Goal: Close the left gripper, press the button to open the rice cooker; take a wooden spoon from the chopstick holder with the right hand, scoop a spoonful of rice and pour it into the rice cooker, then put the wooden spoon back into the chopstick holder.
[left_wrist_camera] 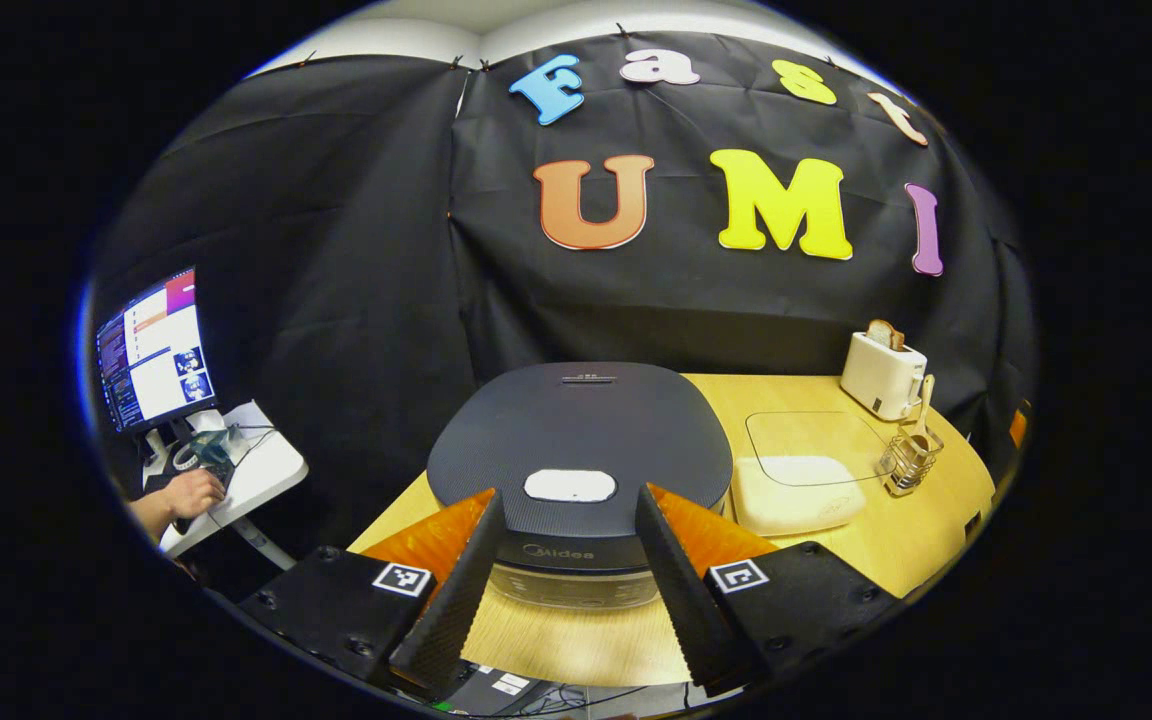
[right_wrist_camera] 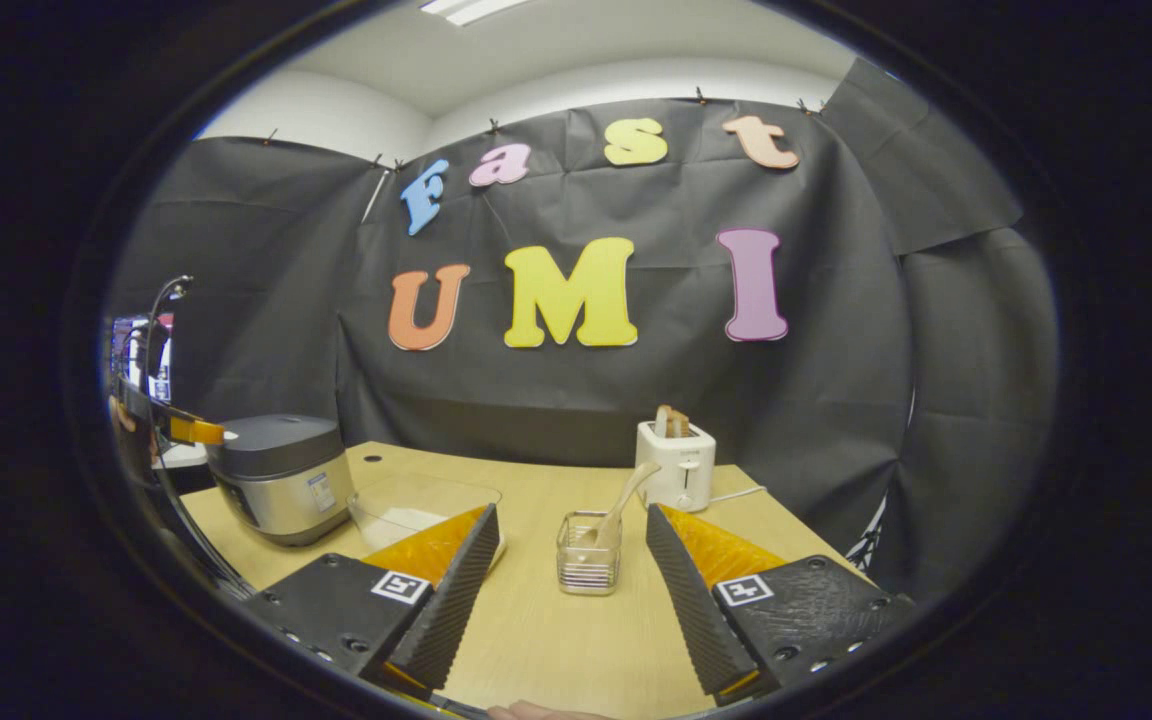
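The dark rice cooker (left_wrist_camera: 576,440) stands shut on the wooden table, with its pale oval button (left_wrist_camera: 570,486) on the lid's front. My left gripper (left_wrist_camera: 569,560) hovers open just in front of it, fingers either side of the button. To the cooker's right sits a clear container of rice (left_wrist_camera: 798,478). A wire chopstick holder (left_wrist_camera: 908,462) holds a wooden spoon (left_wrist_camera: 923,405). In the right gripper view, my right gripper (right_wrist_camera: 572,575) is open, facing the chopstick holder (right_wrist_camera: 588,552) with the spoon (right_wrist_camera: 624,500) leaning right. The rice cooker (right_wrist_camera: 281,478) and rice container (right_wrist_camera: 416,505) lie to the left.
A white toaster (left_wrist_camera: 881,372) with a slice of bread stands at the back right, also the toaster (right_wrist_camera: 676,462) behind the holder. Left of the table, a hand (left_wrist_camera: 186,495) rests at a side desk with a monitor (left_wrist_camera: 151,350).
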`<state>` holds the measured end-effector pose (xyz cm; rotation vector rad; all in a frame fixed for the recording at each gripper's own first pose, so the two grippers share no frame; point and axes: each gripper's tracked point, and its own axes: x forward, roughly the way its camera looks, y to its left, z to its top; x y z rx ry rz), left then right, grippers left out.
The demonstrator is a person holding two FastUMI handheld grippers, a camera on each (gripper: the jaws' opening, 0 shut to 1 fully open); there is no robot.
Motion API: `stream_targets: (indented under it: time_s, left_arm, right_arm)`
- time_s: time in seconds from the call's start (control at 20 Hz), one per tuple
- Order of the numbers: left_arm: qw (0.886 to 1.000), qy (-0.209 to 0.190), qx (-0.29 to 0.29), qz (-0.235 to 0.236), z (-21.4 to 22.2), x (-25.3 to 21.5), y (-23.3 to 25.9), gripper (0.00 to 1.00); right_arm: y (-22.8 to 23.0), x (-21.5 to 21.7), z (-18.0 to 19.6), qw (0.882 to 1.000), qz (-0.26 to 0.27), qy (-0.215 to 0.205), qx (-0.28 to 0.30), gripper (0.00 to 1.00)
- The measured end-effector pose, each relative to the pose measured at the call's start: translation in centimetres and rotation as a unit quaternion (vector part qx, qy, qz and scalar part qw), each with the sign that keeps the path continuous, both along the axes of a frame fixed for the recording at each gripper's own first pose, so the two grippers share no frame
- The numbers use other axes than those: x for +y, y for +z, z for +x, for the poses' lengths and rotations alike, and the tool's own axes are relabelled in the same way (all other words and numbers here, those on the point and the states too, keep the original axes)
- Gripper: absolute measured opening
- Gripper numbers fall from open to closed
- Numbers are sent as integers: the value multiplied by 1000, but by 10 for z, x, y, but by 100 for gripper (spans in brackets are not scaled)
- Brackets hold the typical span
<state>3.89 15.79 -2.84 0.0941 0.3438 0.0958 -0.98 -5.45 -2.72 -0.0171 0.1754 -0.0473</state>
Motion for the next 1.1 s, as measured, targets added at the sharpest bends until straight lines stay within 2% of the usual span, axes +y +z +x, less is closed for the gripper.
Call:
stream_targets:
  time_s: [0.15, 0.2, 0.5, 0.65, 0.9, 0.95, 1.1]
  left_arm:
    - [1000, 5, -9, 5, -9, -10, 7, 86]
    - [1000, 7, -15, 8, -14, -13, 10, 86]
    - [999, 6, -43, 13, -46, -47, 11, 86]
    - [998, -5, -56, 11, -61, -68, 16, 86]
    - [996, -30, -86, 15, -88, -104, 22, 85]
    - [995, -40, -89, 9, -92, -113, 22, 85]
    - [993, -70, -99, 9, -98, -136, 22, 85]
  right_arm:
    - [-1, -1, 1, 1000, 3, -1, 2, 88]
    - [-1, 1, 2, 1000, 3, -1, 3, 92]
    - [-3, 8, 0, 1000, -2, 7, 4, 88]
    - [-2, 9, -1, 1000, -7, 5, 3, 88]
    - [2, 0, -18, 999, -29, -32, 21, 91]
    - [6, 2, -20, 999, -29, -30, 21, 88]
    - [15, 0, -27, 999, -26, -37, 12, 88]
